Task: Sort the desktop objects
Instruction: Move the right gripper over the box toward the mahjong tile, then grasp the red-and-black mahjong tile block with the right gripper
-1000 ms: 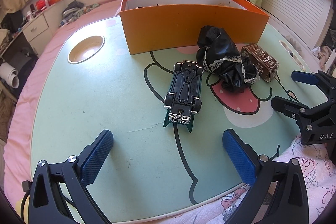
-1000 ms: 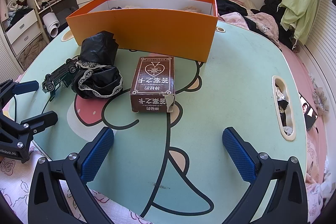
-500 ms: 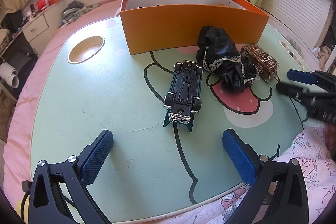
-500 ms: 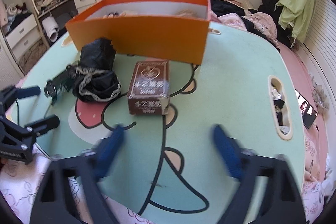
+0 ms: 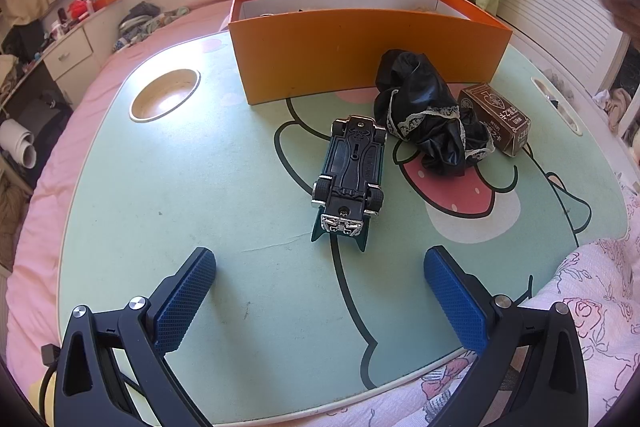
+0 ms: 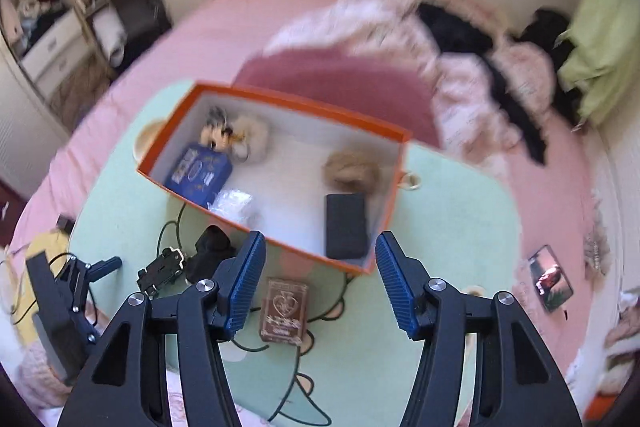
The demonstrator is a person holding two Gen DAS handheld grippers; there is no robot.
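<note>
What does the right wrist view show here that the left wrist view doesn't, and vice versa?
Only the right wrist: the contents of the orange box, a blue tin, a black case and fluffy items. Only the left wrist: the toy car clearly upside down. Both: box, car, black cloth, brown card box.
</note>
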